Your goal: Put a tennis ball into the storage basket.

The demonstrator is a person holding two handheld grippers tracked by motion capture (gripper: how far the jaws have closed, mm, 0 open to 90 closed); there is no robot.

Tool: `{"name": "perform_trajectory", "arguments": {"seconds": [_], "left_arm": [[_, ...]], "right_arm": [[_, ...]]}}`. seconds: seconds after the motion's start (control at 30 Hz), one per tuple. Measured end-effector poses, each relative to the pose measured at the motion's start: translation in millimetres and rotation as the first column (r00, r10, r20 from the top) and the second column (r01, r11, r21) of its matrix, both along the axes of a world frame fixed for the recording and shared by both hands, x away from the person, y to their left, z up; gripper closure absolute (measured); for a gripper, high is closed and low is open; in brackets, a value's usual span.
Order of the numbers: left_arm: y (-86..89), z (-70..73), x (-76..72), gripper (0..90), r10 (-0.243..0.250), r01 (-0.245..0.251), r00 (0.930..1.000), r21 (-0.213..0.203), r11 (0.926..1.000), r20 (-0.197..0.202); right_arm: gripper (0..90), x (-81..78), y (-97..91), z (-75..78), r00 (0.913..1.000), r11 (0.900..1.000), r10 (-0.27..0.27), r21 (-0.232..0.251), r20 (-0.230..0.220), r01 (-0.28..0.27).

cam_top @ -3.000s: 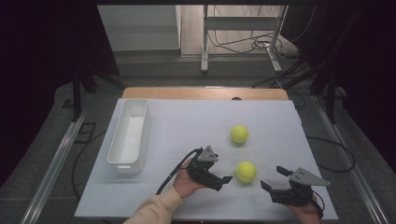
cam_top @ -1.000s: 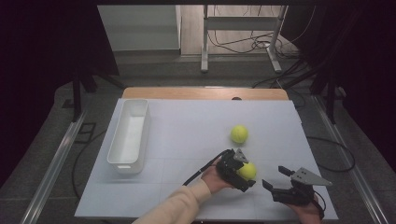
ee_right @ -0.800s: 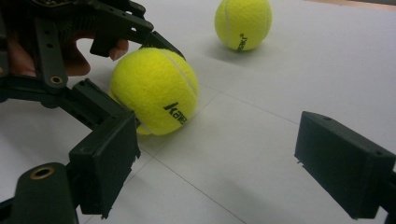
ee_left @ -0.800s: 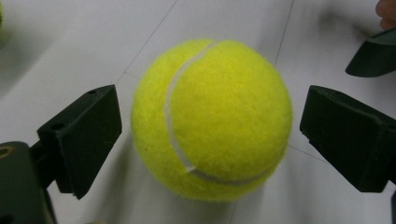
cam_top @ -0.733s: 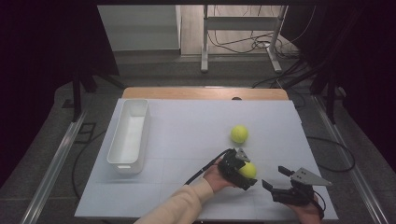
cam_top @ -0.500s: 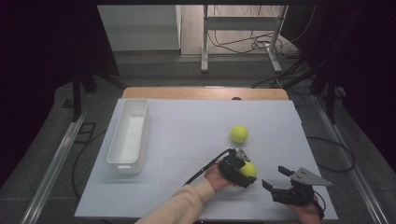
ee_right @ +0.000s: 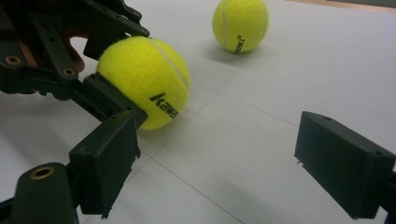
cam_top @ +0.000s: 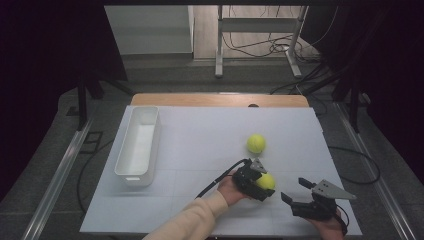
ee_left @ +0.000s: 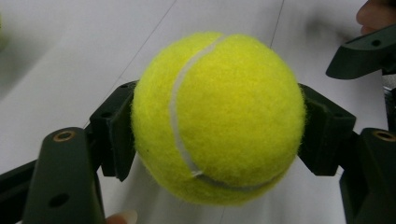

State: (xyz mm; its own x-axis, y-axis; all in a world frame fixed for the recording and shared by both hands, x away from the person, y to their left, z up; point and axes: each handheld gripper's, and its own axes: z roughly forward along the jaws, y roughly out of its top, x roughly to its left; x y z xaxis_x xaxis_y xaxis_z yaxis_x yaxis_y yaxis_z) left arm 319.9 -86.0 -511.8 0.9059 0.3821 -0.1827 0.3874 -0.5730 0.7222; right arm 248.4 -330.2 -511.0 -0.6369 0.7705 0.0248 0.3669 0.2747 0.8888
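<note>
A yellow tennis ball (cam_top: 266, 180) (ee_left: 219, 116) rests on the white table sheet (cam_top: 200, 140) near the front. My left gripper (cam_top: 266, 184) is shut on it; its jaws have just been closing with the ball between them, and the black pads (ee_left: 114, 140) press both sides. In the right gripper view the same ball (ee_right: 144, 81) shows black lettering. A second tennis ball (cam_top: 255, 143) (ee_right: 240, 23) lies free farther back. My right gripper (cam_top: 294, 188) (ee_right: 229, 154) stands open and empty just right of the held ball.
A white rectangular bin (cam_top: 129, 172) stands along the left side of the sheet. A wooden table edge (cam_top: 215, 100) runs behind the sheet. Cables and a metal stand's legs (cam_top: 218, 65) lie on the floor beyond.
The left gripper came in from the left to the near ball and its jaws closed around it. The right gripper and the far ball kept still.
</note>
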Motion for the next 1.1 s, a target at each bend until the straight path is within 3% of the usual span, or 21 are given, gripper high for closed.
{"name": "perform_trajectory", "arguments": {"seconds": [0.43, 1.1], "left_arm": [[18.1, 5.4, -4.2, 26.6, 0.028, -0.027, 0.9993, -0.015, 0.9995, 0.025], [44.9, 12.8, -11.5, 26.6, 0.059, -0.057, 0.9978, -0.061, 0.9965, 0.031]], "right_arm": [[13.7, 0.4, 0.6, -0.4, 1.0000, 1.0000, 0.004, -0.002, -0.002, -0.004], [13.7, 0.7, 1.2, -1.2, 1.0000, 1.0000, 0.004, -0.008, -0.006, -0.004]]}}
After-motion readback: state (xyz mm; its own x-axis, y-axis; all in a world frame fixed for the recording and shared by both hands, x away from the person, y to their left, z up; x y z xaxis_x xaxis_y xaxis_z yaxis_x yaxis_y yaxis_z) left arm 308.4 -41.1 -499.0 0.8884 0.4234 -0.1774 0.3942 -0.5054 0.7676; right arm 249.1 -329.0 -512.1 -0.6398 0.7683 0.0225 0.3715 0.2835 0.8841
